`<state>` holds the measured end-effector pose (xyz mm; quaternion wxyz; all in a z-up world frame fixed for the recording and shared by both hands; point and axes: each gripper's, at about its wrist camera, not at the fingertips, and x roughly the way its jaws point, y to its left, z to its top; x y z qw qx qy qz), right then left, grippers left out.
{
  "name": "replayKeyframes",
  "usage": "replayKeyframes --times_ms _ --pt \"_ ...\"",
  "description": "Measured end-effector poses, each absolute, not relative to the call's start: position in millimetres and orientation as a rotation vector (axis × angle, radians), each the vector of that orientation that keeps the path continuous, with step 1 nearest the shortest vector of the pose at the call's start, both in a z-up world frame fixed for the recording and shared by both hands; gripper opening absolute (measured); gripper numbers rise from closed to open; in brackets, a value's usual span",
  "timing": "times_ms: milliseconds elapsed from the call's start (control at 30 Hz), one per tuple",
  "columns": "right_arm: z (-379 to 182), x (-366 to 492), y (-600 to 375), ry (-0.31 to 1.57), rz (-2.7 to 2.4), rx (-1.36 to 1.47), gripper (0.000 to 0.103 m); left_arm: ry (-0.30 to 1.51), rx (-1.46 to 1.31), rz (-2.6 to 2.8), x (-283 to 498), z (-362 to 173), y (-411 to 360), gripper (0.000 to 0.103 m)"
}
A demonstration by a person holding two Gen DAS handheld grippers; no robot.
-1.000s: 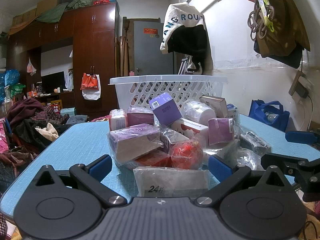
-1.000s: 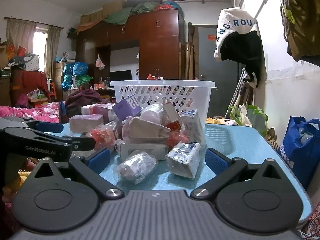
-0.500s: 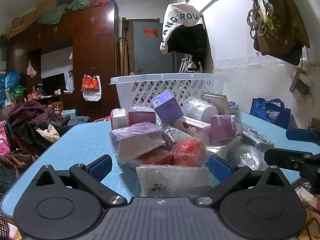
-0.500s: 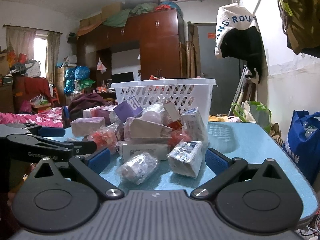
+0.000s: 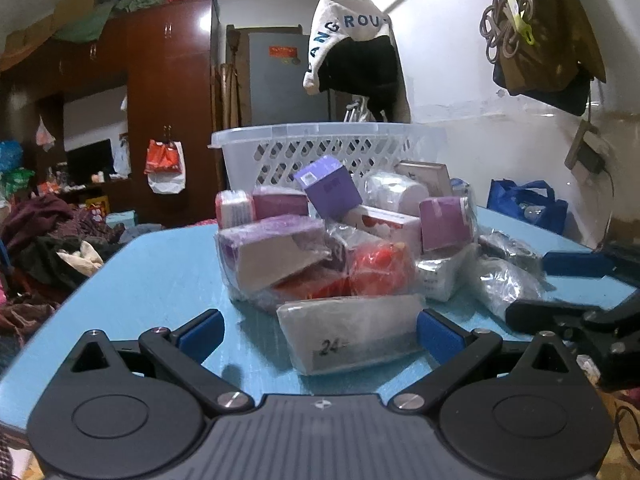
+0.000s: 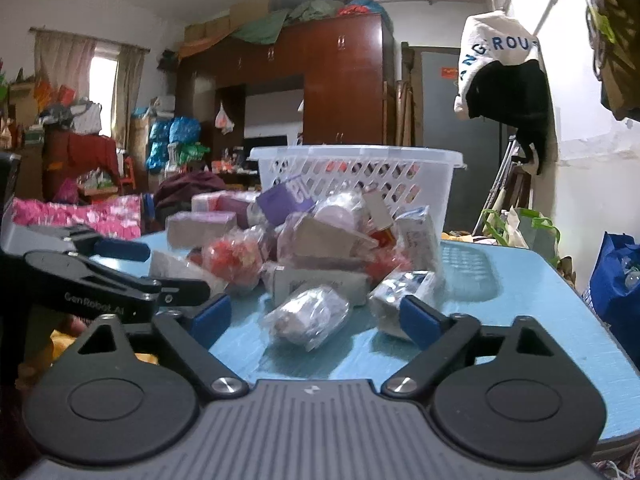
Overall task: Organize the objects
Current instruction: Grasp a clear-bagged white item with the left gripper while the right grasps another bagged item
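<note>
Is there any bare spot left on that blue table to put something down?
Yes. The table is bare left of the pile of wrapped packages, out to its rounded edge. In the right wrist view a bare strip runs right of the pile. The middle, up to the white basket, is crowded.

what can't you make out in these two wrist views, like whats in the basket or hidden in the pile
- White basket contents: both views look at its wall from low down, so the inside is hidden.
- Flat packet, left view: label reads only "24", the rest blurred.
- Wrapped bundle, right view: crinkled plastic hides what it is.
- Pile's back items: front boxes cover them.
</note>
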<state>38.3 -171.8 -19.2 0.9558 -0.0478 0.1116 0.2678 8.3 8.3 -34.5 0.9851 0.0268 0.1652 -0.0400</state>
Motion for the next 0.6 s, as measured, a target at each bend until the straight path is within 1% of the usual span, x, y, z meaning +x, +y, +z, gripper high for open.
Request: replayKeyframes --times_ms 33,133,200,233,300,367,400,433,500,533,567,600 --pt "-20.6 39.4 -170.8 0.236 0.550 -0.098 0.083 0.336 0.048 -0.090 9.5 -36.0 9.5 0.103" --pt "-24.6 42.1 -168.4 0.255 0.550 -0.099 0.082 0.350 0.037 -0.108 13.2 -39.1 9.0 0.103" --pt "-26.5 44.0 -166.8 0.262 0.551 -0.098 0.080 0.344 0.047 -0.109 13.9 -40.0 5.8 0.103" --pt "-27.3 45.0 -165.8 0.268 0.548 -0.102 0.076 0.339 0.050 -0.108 13.6 -40.1 4.9 0.102" --pt "-28.2 45.4 -165.4 0.266 0.546 -0.097 0.076 0.329 0.052 -0.119 11.3 -40.7 4.7 0.096" --pt "-27.7 45.6 -164.6 0.268 0.542 -0.096 0.073 0.323 0.050 -0.141 9.0 -40.7 4.6 0.084" --pt "-27.5 45.6 -164.1 0.267 0.537 -0.099 0.072 0.317 0.054 -0.154 7.3 -40.9 4.1 0.079" --pt "-27.5 45.3 -163.4 0.266 0.536 -0.101 0.071 0.312 0.058 -0.167 5.6 -41.1 3.2 0.070" --pt "-27.5 45.0 -162.3 0.265 0.536 -0.103 0.067 0.293 0.071 -0.170 1.2 -41.1 2.0 0.066" --pt "-27.4 44.7 -162.6 0.263 0.535 -0.101 0.057 0.286 0.070 -0.174 -0.5 -40.9 2.6 0.061" --pt "-27.7 44.6 -162.5 0.263 0.533 -0.100 0.051 0.283 0.065 -0.182 -1.8 -40.4 4.3 0.057" --pt "-27.9 44.1 -162.8 0.264 0.534 -0.100 0.051 0.279 0.062 -0.190 -3.3 -39.8 5.9 0.056"
